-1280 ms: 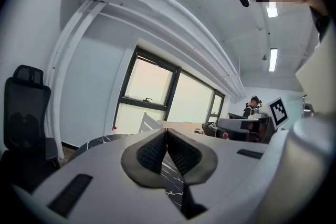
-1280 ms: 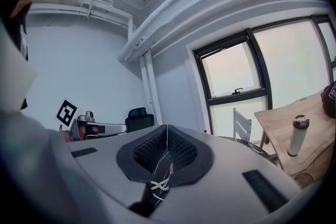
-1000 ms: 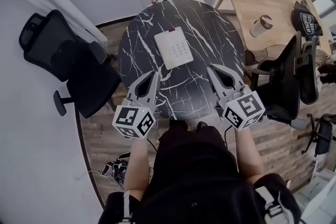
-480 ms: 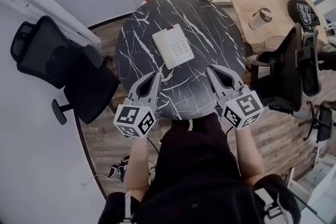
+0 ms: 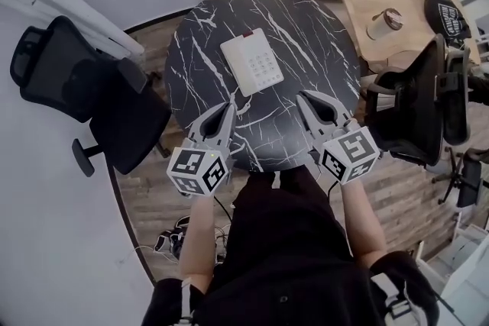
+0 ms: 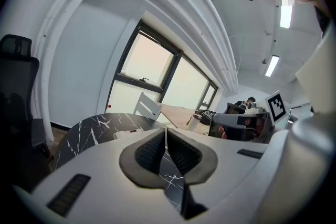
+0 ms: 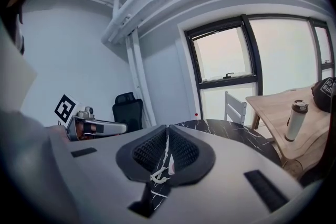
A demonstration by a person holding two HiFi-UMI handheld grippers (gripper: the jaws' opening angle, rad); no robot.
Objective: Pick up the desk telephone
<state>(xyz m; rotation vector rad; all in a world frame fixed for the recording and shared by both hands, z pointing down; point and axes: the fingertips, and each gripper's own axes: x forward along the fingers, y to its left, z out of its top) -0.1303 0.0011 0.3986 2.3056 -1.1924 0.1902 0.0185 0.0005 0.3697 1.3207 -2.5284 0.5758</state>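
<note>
Vs. earlier frame: both grippers are sinking a little toward the near rim of the table. The desk telephone is keeping its spot on the marble.

Head view: the desk telephone (image 5: 252, 62) is lying flat, keypad up, on the round black table (image 5: 306, 27), just above frame centre. Its white cord (image 5: 243, 104) is trailing down-frame toward the person. The left gripper (image 5: 231, 108) is hovering below-left of the phone and the right gripper (image 5: 302, 96) below-right. Both are sitting apart from it, neither touching.

Left gripper view: the fingers (image 6: 149, 150) are pressing pad to pad with nothing between them. Marble is showing beyond the tips.

Right gripper view: the fingers (image 7: 184, 150) are likewise meeting, empty. The cord is showing through the slit below them, on the marble.

Risks (my judgement):
- Both pairs are closed, so coming in like this is only going to shove the phone across slick marble. They need opening first.
- The body is looking wide, flat and smooth. An uneven squeeze from two sides is likely tipping it or letting it slide out.
- The cord is lying in the approach path between the grippers. A finger catching it is going to drag the phone.
- I cannot tell where the cord's far end is going. If it is tethered, the lift is pulling against it.
</note>
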